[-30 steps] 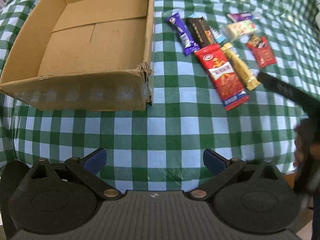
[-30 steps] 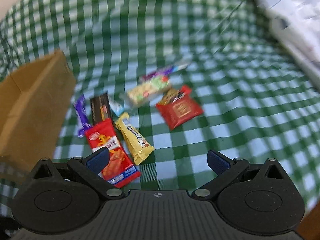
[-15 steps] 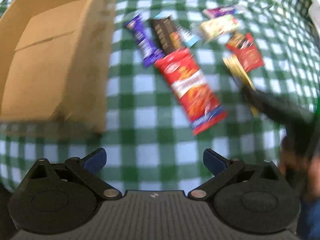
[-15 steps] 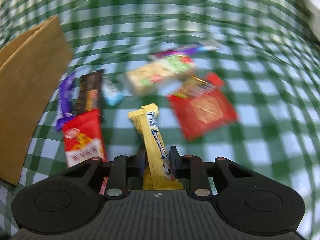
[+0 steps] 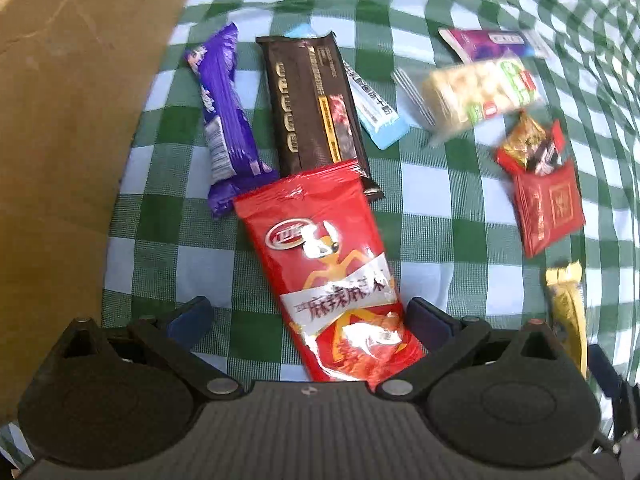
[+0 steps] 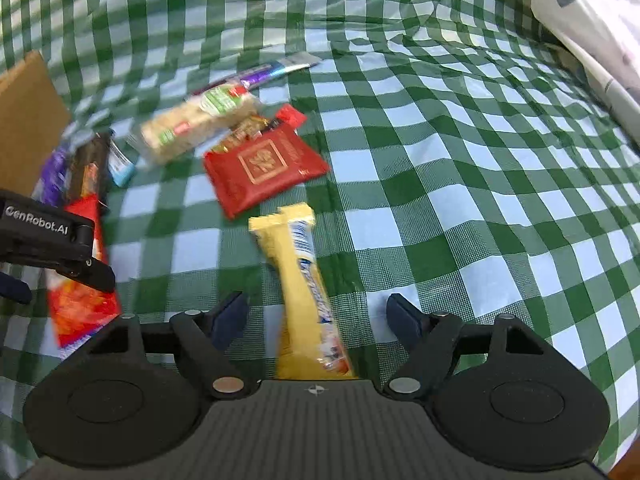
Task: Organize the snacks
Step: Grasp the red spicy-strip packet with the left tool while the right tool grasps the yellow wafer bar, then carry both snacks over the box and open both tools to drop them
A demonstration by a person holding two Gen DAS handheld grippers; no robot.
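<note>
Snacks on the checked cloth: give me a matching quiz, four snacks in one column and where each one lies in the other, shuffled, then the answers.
Snacks:
1. red chip bag
2. yellow bar
3. purple bar
4. cracker pack

Places:
A. nearest the cardboard box
B. between the left gripper's open fingers
C. just below the purple-and-white wrapper in the left wrist view
D. between the right gripper's fingers, untouched as they open

Pairs: 1-B, 2-D, 3-A, 4-C

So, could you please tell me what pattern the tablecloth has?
The tablecloth is green-and-white check, clearest in the right wrist view.
</note>
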